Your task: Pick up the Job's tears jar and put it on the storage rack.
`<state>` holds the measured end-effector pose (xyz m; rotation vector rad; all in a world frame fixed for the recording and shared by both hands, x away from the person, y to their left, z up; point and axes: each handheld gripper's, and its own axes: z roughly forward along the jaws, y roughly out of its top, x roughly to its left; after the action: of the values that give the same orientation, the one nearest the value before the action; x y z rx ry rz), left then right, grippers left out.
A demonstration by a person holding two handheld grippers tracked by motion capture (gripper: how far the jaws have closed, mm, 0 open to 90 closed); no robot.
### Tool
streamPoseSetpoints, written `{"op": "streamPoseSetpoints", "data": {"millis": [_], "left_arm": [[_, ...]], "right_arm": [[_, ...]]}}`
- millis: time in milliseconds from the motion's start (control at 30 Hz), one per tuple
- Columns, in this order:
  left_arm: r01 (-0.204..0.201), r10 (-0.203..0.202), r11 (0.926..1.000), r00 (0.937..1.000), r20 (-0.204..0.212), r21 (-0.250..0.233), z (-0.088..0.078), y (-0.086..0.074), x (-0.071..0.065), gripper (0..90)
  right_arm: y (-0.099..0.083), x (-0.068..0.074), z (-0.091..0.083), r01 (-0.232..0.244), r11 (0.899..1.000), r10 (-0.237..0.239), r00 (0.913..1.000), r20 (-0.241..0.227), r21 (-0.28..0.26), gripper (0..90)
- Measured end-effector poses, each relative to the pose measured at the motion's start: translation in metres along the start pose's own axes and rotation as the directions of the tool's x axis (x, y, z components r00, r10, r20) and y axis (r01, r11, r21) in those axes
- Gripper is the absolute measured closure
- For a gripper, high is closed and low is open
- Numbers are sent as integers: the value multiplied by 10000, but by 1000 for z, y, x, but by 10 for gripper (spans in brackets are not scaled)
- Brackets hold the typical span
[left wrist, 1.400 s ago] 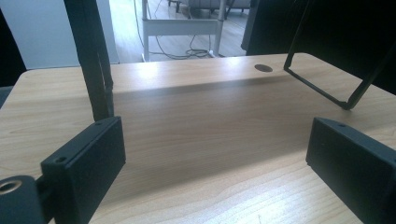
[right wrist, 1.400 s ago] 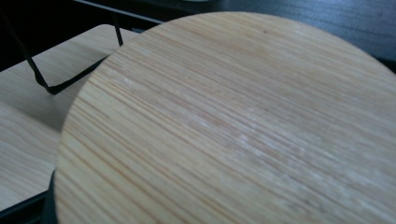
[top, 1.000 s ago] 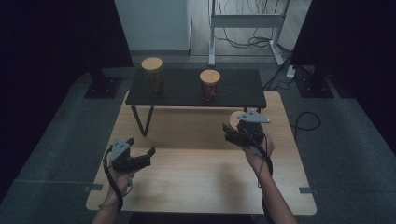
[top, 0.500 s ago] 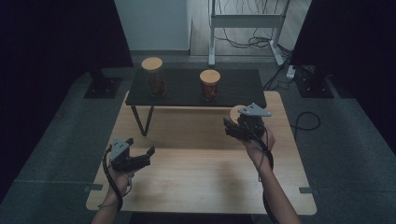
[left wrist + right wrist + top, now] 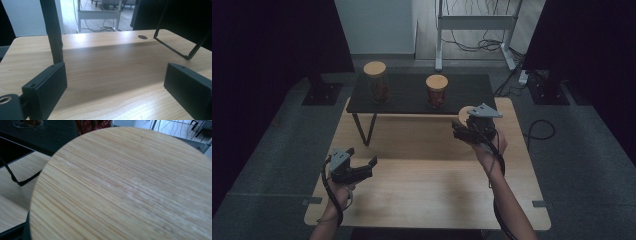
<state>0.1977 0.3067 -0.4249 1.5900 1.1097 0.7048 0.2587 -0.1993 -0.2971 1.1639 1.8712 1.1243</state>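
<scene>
The right gripper [image 5: 463, 126] is raised above the wooden table's [image 5: 427, 185] far right side, forearm stretched forward, jaws pinching a round wooden lid [image 5: 130, 187] (near the shorter jar [image 5: 436, 91] on the black shelf [image 5: 412, 95]). The left gripper [image 5: 362, 167] hovers low at the near left, jaws spread, nothing between them.

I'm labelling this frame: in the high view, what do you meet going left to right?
Left gripper → taller jar → shorter jar → wooden disc in the right gripper.
</scene>
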Motion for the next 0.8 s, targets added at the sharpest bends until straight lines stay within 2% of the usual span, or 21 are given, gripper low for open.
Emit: {"op": "streamPoseSetpoints", "data": {"millis": [800], "left_arm": [[106,-107,9999,9999,-113,-28,-1,0,4,44]], "right_arm": [[31,-6,13,117,9999,-114,9997,230,-125,253]]}}
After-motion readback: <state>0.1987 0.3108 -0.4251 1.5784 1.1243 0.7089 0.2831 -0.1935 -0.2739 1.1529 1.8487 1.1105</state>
